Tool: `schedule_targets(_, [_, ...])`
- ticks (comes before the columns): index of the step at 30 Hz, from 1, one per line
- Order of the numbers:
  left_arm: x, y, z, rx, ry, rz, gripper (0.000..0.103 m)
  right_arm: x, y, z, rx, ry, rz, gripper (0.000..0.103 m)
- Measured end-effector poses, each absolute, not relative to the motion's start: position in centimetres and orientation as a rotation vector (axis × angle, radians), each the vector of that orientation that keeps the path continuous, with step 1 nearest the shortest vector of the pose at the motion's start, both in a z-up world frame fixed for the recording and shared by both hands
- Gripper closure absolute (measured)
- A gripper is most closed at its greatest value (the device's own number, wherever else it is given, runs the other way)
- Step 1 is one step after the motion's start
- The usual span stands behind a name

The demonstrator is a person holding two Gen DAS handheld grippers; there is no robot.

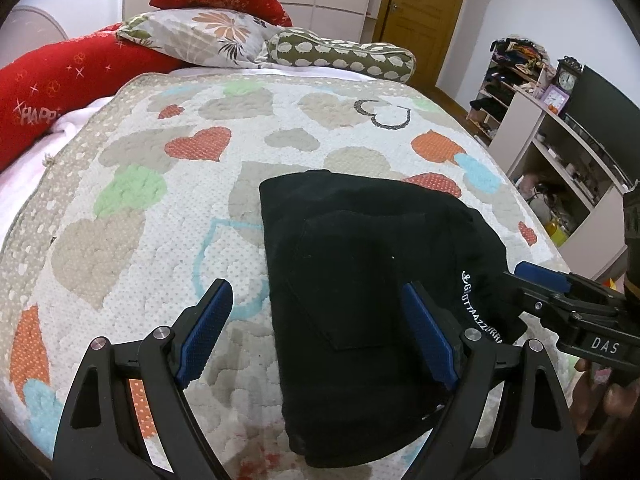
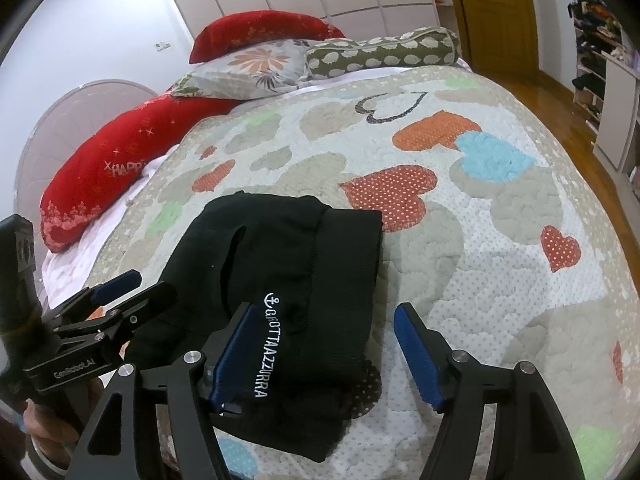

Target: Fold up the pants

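Observation:
The black pants (image 1: 360, 256) lie folded into a compact bundle on the heart-patterned quilt (image 1: 160, 208), a back pocket facing up and white lettering along the waistband (image 2: 267, 344). My left gripper (image 1: 316, 286) hangs open over the bundle's left edge, one finger over the quilt and the other over the fabric. Over the pants' (image 2: 280, 264) near right part my right gripper (image 2: 326, 310) stands open, its pads not pressing the cloth. Each gripper shows in the other's view: the right gripper (image 1: 528, 276) at the right edge, the left gripper (image 2: 154, 284) at the left, held by a hand (image 2: 44, 424).
Red bolsters (image 1: 52, 84), a floral pillow (image 1: 200, 36) and a green patterned bolster (image 1: 340, 54) lie at the bed's head. A shelf unit (image 1: 560, 152) with clocks and a dark screen stands right of the bed. A wooden door (image 1: 424, 12) and wood floor (image 2: 560, 100) lie beyond.

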State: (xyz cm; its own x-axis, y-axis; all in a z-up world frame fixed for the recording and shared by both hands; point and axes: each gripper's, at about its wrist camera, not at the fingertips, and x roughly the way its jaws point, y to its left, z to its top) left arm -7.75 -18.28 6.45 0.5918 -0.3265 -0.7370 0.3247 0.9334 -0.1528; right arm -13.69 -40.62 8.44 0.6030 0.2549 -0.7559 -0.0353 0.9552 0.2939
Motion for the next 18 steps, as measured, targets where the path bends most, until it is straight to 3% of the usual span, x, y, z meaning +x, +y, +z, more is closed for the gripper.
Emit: schedule_targets(18, [-7.0,-17.7,5.5,-0.066,0.915,-0.419,0.016,-12.9,-42.3,6.6,0.323,0.946,0.176,0.027])
